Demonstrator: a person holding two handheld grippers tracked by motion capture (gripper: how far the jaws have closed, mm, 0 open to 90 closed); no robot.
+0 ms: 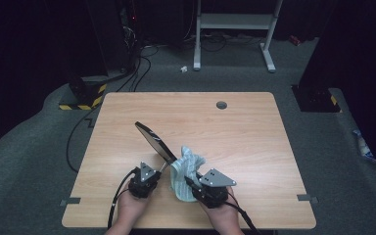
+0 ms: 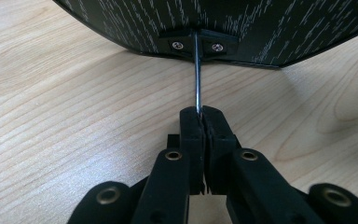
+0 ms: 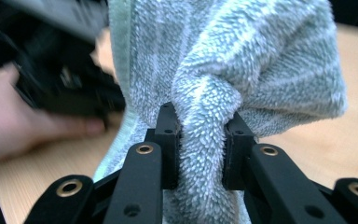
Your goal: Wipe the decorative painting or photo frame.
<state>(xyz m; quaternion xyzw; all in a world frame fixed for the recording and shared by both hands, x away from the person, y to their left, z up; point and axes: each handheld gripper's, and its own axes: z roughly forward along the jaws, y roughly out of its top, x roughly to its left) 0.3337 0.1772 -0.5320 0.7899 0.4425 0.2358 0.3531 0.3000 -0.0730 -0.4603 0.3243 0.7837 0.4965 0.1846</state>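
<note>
The table is a light wood-grain top with rounded corners and a small grey grommet set near its far edge, and it stands on grey carpet in a dark room. Beyond it a white metal frame rests on the floor, black cables trail across the carpet at the far left, and a block with yellow and black hazard stripes sits off the table's far left corner. A person's hands come in at the near edge, each around a black gripper. The left gripper has its jaws pressed tight together on a thin metal stem, which runs up into a bracket with two screws on the back of a mirror; that mirror is a dark oval, its back patterned with fine pale flecks, held tilted above the near middle of the table. Just to its right, the right gripper is clamped on a bunched fold of a cloth, a fluffy pale blue-green towel with soft stripes that hangs in loose folds, its upper edge right against the mirror.
</note>
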